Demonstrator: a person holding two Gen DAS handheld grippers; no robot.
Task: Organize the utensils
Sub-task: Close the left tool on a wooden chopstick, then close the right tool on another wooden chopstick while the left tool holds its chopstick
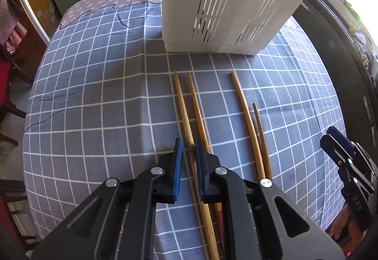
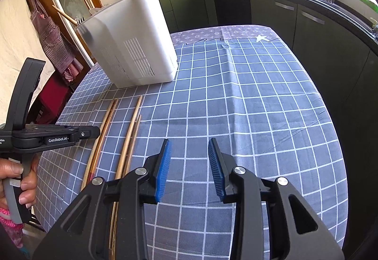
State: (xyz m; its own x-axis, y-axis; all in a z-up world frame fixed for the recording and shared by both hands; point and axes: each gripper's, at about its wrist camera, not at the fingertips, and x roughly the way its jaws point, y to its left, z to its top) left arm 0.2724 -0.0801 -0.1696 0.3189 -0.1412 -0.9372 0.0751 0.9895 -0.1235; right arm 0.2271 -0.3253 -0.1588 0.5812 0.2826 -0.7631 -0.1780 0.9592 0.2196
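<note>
Left tool (image 1: pixel 188 160) was pinched nearly closed around the leftmost chopstick (image 1: pixel 181 100), ready to lift it toward the white holder (image 1: pixel 224 11). Right tool (image 2: pixel 189 165) hovered part-open, empty, over the worktop (image 2: pixel 259 118). Three more chopsticks (image 1: pixel 245 113) lay alongside.

Black hand-held gripper (image 1: pixel 188 153) frames with silver screws, ribbed blue pads (image 2: pixel 163 170), "GenRobot.AI" lettering.

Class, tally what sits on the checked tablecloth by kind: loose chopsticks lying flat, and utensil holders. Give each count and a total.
Loose chopsticks lying flat: 4
White slotted utensil holder: 1
Total: 5
</note>
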